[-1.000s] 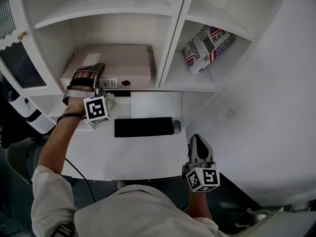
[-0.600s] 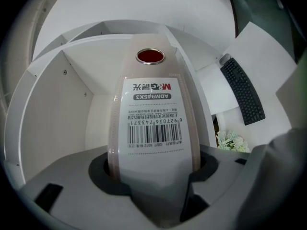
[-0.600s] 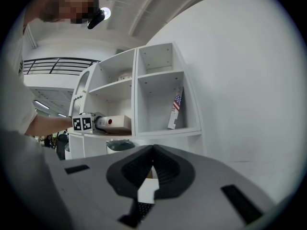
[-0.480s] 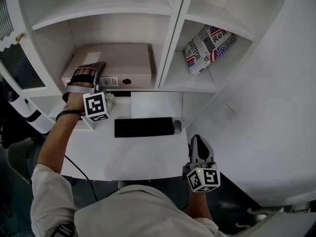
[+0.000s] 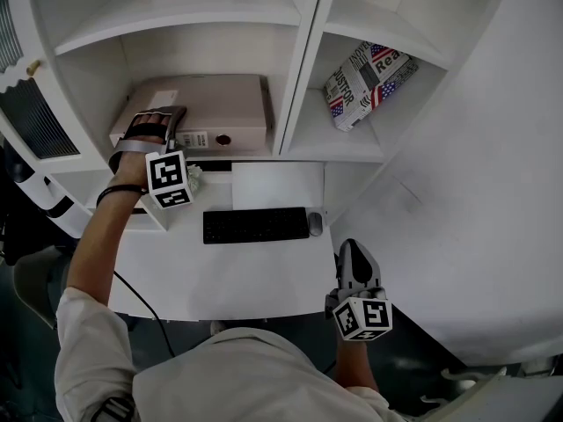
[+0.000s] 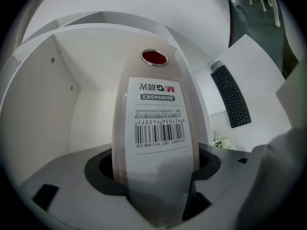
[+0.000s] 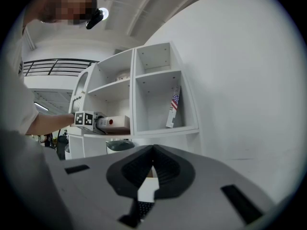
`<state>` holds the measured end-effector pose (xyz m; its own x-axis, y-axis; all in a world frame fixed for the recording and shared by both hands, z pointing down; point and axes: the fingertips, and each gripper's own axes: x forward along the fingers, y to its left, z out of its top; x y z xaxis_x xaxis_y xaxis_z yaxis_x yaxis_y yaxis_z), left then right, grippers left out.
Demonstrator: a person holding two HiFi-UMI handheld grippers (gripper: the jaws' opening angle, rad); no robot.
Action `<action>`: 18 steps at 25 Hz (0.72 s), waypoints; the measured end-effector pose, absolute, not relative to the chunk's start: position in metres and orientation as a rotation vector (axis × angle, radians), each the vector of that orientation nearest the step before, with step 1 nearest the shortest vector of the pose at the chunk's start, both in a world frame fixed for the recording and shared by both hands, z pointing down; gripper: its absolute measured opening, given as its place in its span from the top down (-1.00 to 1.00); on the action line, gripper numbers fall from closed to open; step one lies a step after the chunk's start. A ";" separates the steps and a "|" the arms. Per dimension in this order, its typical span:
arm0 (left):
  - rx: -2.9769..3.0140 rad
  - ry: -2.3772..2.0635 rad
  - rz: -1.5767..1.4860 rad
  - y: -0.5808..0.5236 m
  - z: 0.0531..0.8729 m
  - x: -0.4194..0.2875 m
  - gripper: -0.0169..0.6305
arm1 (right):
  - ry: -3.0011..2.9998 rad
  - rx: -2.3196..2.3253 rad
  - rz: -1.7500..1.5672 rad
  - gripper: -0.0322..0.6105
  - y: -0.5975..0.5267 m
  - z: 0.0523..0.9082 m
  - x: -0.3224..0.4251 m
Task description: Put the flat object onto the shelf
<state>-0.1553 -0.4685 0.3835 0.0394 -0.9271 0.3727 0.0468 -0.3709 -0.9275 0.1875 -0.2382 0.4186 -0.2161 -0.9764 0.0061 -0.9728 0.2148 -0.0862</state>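
Releasing appears to be the step in hand. Beige file box (image 5: 215, 104), the flat object, lies flat inside the lower left compartment of the white shelf (image 5: 310, 152), labelled spine toward the desk (image 5: 264, 275). Left gripper (image 5: 162, 123) is at that spine; its jaws have just been opening and stand wide, the spine between them, pads seemingly just clear of its sides. Right gripper (image 5: 352, 253) is held low near the person's body, well apart from the shelf, jaws closed together on nothing. Judgement: placement is essentially done. Next move calls for drawing the left gripper straight back off the spine without dragging the box forward over the shelf edge
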 end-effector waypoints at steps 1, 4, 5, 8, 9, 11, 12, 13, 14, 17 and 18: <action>-1.487 0.929 -1.474 -0.469 0.384 -0.155 -0.11 | 2.407 -1.936 -0.110 0.89 -0.238 0.419 0.189; -1.529 0.897 -1.504 -0.472 0.385 -0.155 -0.14 | 2.399 -1.942 -0.113 0.89 -0.237 0.419 0.192; -1.543 0.887 -1.514 -0.473 0.385 -0.155 -0.14 | 2.397 -1.945 -0.115 0.89 -0.236 0.419 0.193; -1.576 0.856 -1.543 -0.474 0.387 -0.155 -0.15 | 2.390 -1.949 -0.120 0.89 -0.236 0.420 0.196; -1.584 0.846 -1.550 -0.474 0.387 -0.155 -0.16 | 2.388 -1.950 -0.121 0.89 -0.235 0.420 0.197; -1.602 0.829 -1.558 -0.473 0.387 -0.154 -0.18 | 2.383 -1.951 -0.125 0.89 -0.235 0.420 0.199; -1.611 0.820 -1.563 -0.473 0.387 -0.155 -0.18 | 2.381 -1.951 -0.127 0.89 -0.235 0.420 0.200; -1.619 0.812 -1.570 -0.472 0.387 -0.155 -0.19 | 2.379 -1.950 -0.129 0.89 -0.235 0.420 0.200; -1.626 0.803 -1.579 -0.471 0.387 -0.155 -0.19 | 2.378 -1.950 -0.130 0.89 -0.236 0.420 0.201; -1.641 0.773 -1.617 -0.470 0.387 -0.156 -0.22 | 2.374 -1.947 -0.135 0.89 -0.236 0.420 0.202; -1.650 0.759 -1.630 -0.469 0.388 -0.156 -0.23 | 2.373 -1.946 -0.136 0.89 -0.236 0.420 0.202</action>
